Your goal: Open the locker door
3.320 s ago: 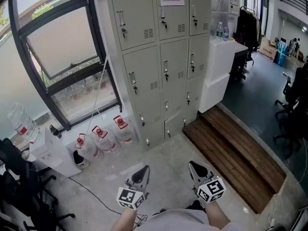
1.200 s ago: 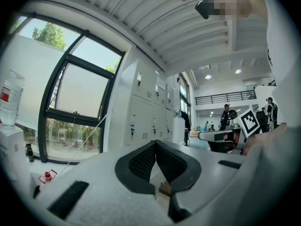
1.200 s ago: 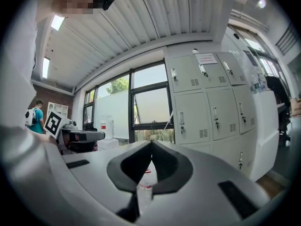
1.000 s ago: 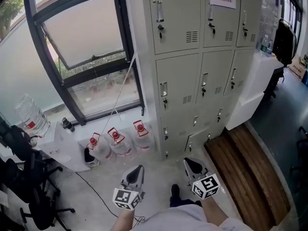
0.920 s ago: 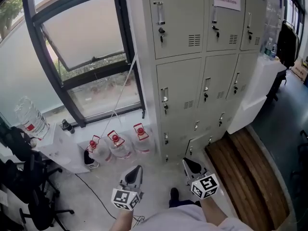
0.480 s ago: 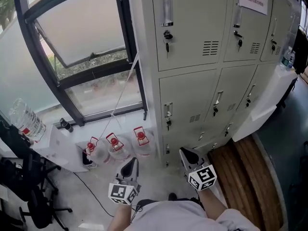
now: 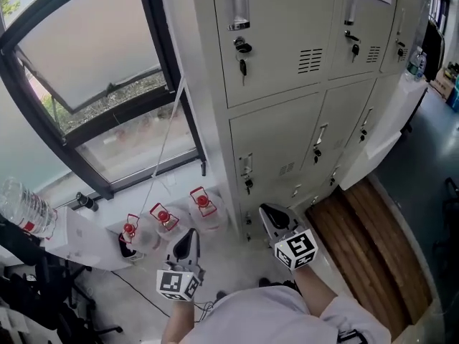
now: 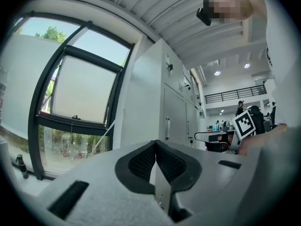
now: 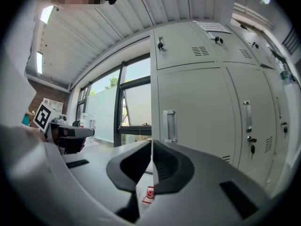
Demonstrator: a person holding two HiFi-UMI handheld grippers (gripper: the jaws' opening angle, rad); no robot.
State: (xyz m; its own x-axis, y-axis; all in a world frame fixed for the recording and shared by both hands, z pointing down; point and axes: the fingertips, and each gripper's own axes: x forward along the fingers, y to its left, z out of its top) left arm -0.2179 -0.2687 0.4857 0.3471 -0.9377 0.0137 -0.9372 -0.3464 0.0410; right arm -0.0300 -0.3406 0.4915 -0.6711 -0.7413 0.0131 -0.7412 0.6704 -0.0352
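A bank of grey lockers [image 7: 287, 99] stands straight ahead with all doors closed. The upper-left door [image 7: 280, 41] has a key [image 7: 244, 65] hanging in its lock; the door below it [image 7: 283, 149] has a recessed handle [image 7: 246, 167]. My left gripper [image 7: 188, 241] is shut and empty, low before the water jugs. My right gripper [image 7: 270, 216] is also shut and empty, short of the lowest doors. In the right gripper view the gripper [image 9: 151, 146] points at a door's handle [image 9: 169, 125]. The left gripper view has the shut gripper [image 8: 155, 147] before the lockers' side [image 8: 141, 107].
Three water jugs with red caps [image 7: 203, 205] stand on the floor left of the lockers, under a black-framed window [image 7: 93, 63]. A wooden step [image 7: 366, 242] and a white counter [image 7: 391, 113] lie to the right. Black chairs [image 7: 32, 299] crowd the lower left.
The person has walked closer to the lockers, which now fill more of the head view. Both grippers stay shut and low, the right one nearer the lower doors.
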